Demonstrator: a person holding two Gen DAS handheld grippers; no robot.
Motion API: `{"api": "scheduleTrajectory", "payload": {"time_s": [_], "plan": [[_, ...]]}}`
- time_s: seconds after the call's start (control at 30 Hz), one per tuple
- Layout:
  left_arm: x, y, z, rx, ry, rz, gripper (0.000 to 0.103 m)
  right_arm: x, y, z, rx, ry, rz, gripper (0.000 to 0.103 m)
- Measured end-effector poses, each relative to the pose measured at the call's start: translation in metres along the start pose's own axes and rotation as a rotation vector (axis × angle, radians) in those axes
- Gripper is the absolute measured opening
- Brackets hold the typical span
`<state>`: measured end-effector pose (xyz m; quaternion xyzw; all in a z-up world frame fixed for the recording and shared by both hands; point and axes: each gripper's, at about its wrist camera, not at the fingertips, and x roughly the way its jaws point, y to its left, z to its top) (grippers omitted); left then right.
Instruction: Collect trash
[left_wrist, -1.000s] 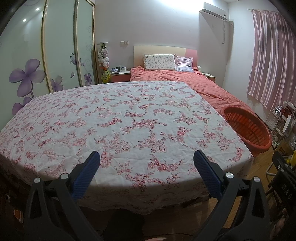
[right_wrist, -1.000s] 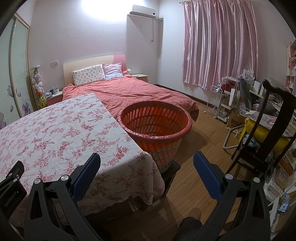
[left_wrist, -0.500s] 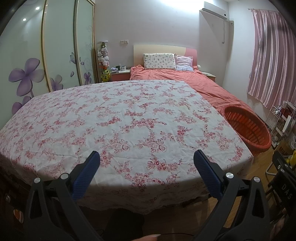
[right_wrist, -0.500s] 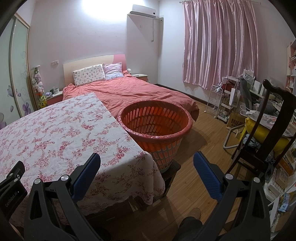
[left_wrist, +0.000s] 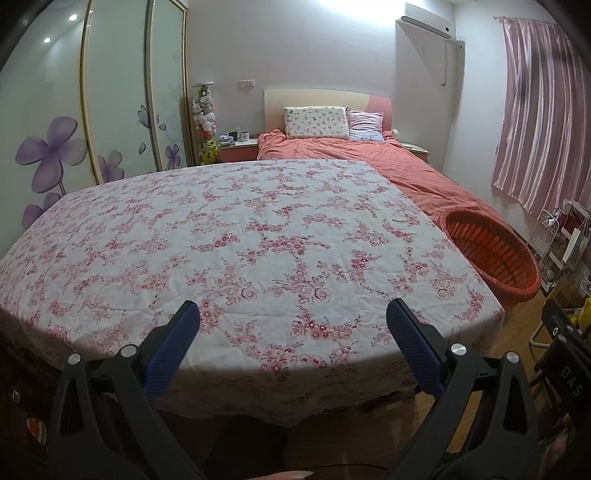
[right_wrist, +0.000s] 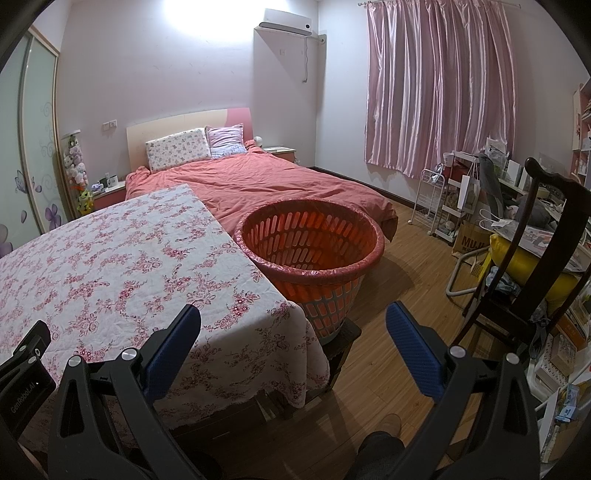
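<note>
A round orange slotted basket (right_wrist: 309, 242) with a pink liner stands on a low stool at the right end of the table; it also shows in the left wrist view (left_wrist: 491, 251). A table with a white and pink floral cloth (left_wrist: 236, 240) fills the left wrist view; no trash shows on it. My left gripper (left_wrist: 293, 325) is open and empty above the table's near edge. My right gripper (right_wrist: 293, 325) is open and empty, held off the table's near right corner (right_wrist: 288, 314), in front of the basket.
A bed with a coral cover (right_wrist: 266, 184) lies behind the table and basket. A dark wooden chair (right_wrist: 532, 266) and cluttered shelves (right_wrist: 454, 199) stand at the right on the wood floor. A wardrobe with flower doors (left_wrist: 74, 122) lines the left wall.
Both views have shifted only slightly; the left gripper has drifted a little. Both grippers stay open and empty.
</note>
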<state>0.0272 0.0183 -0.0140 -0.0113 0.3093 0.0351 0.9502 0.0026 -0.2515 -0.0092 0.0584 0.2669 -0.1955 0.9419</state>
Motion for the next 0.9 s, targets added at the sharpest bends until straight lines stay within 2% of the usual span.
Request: {"api": "scheduleTrajectory", "payload": {"time_s": [0.9], "plan": [[-0.0011,-0.0038,0.0010,0.002,-0.003,-0.008,0.099,0.0001,-0.0011,0.0003,0.000,0.001,0.001,0.099]]}}
